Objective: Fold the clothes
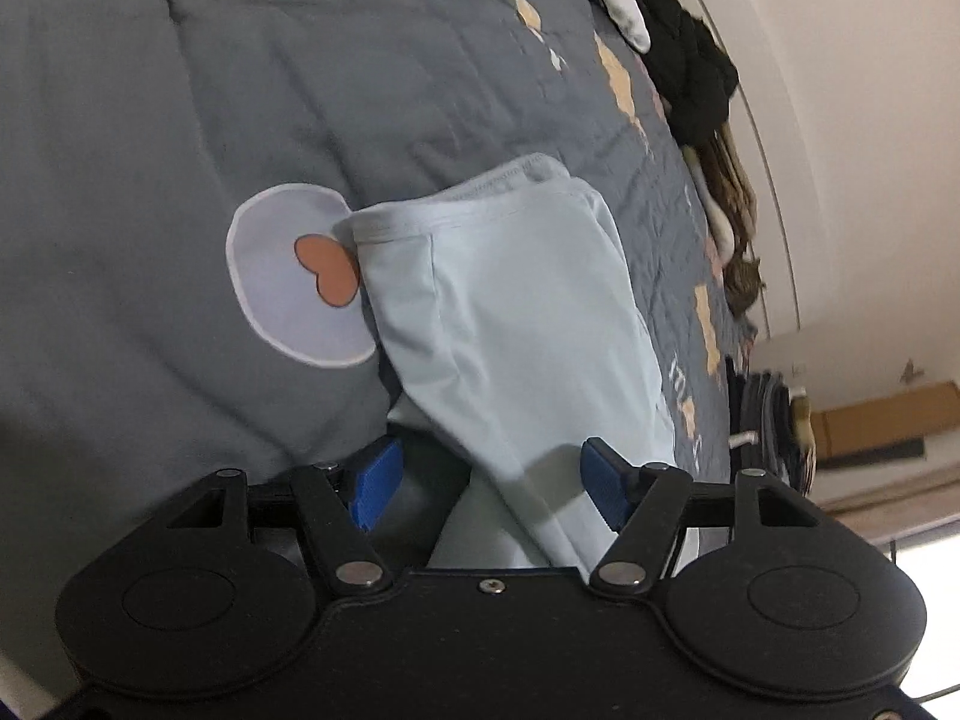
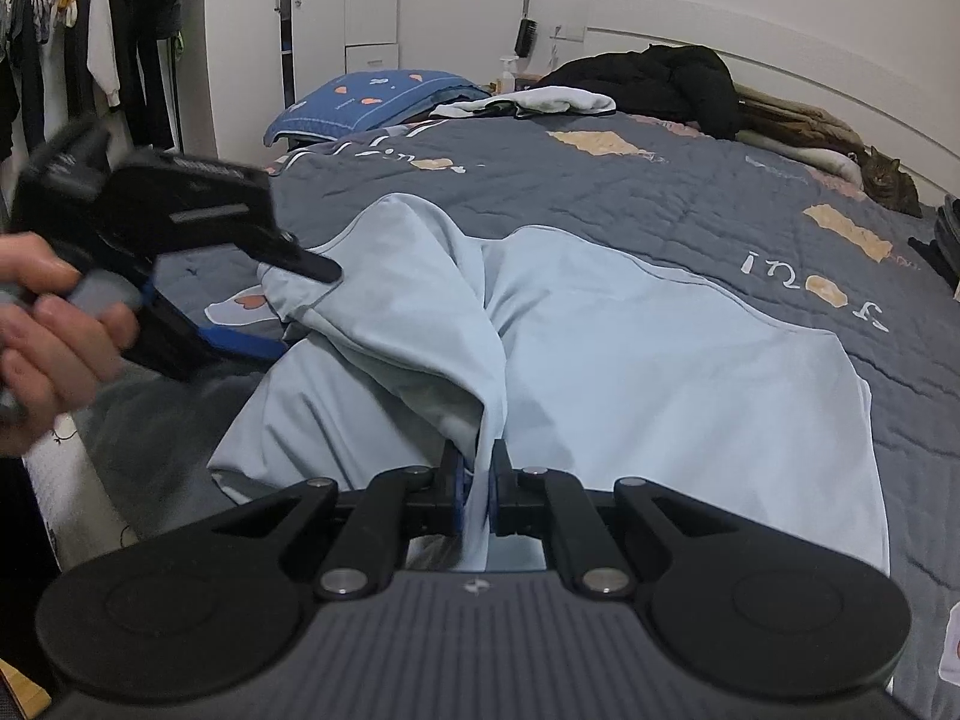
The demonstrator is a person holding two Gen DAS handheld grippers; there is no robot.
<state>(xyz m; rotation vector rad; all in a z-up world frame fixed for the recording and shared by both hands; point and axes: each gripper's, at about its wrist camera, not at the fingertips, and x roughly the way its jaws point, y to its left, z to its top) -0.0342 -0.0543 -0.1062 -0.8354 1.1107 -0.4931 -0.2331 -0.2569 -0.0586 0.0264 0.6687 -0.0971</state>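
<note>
1. Fingers: right gripper (image 2: 478, 495) pinched tight on the pale blue garment (image 2: 630, 360); left gripper (image 1: 489, 483) wide, cloth between, ungripped.
2. Garment on grey bedspread (image 2: 690, 204), bunched, partly flat.
3. Folding barely begun.

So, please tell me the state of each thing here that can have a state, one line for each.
light blue garment: spread on the bed, partly folded, one edge pinched and lifted.
right gripper: shut on the garment's fabric.
left gripper: open, fabric between its pads, not pressed.
quilt: spread over the bed.
cat: lying at the bed's far edge.
black jacket: crumpled, unfolded.
</note>
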